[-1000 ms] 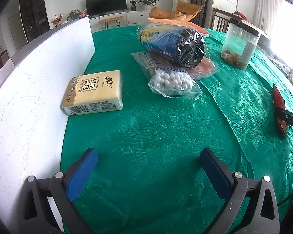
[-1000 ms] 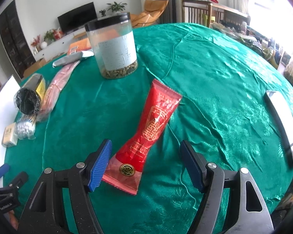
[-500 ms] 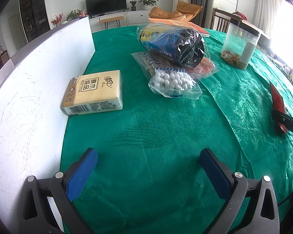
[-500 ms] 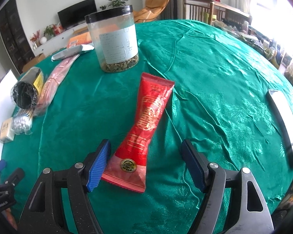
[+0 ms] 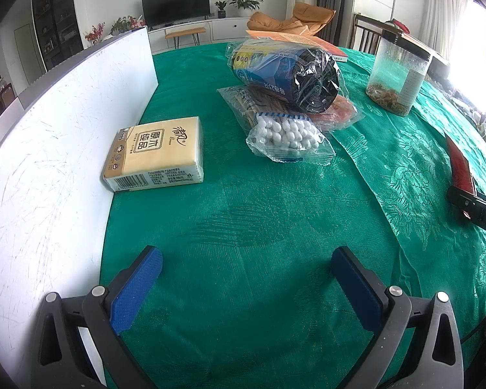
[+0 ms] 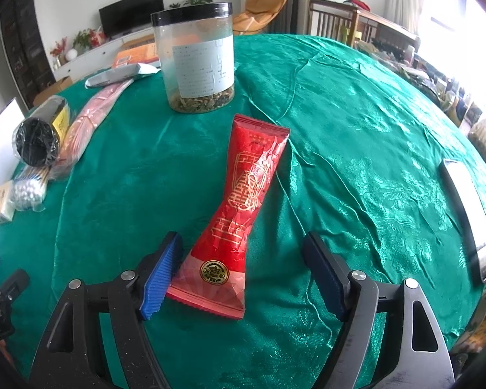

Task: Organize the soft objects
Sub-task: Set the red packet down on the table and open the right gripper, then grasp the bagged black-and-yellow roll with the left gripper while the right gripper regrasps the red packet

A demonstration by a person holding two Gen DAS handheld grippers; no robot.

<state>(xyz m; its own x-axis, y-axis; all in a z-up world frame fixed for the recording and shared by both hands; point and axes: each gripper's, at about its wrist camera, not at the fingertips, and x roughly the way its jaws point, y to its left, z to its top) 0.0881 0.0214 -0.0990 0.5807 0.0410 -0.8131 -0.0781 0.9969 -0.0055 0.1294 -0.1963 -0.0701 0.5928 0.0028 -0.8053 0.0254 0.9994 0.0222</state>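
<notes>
A red foil pouch [image 6: 239, 214] lies on the green tablecloth, its near end between the open jaws of my right gripper [image 6: 243, 275], against the left blue pad. It also shows edge-on at the right of the left wrist view [image 5: 460, 168]. My left gripper [image 5: 246, 288] is open and empty over bare cloth. Ahead of it lie a yellow tissue pack [image 5: 157, 152] against a white board [image 5: 48, 149], a bag of white cotton balls [image 5: 286, 139], and a wrapped dark roll [image 5: 288, 71] on flat orange packets.
A clear jar with a black lid [image 6: 197, 58] stands behind the pouch. A phone [image 6: 469, 214] lies near the table's right edge. An orange book [image 5: 295, 40] lies at the far side. The right gripper's body [image 5: 476, 207] shows at the left view's right edge.
My right gripper has swung and moved forward, so the red pouch now runs straight ahead with its near end between the jaws. The left gripper has not moved.
</notes>
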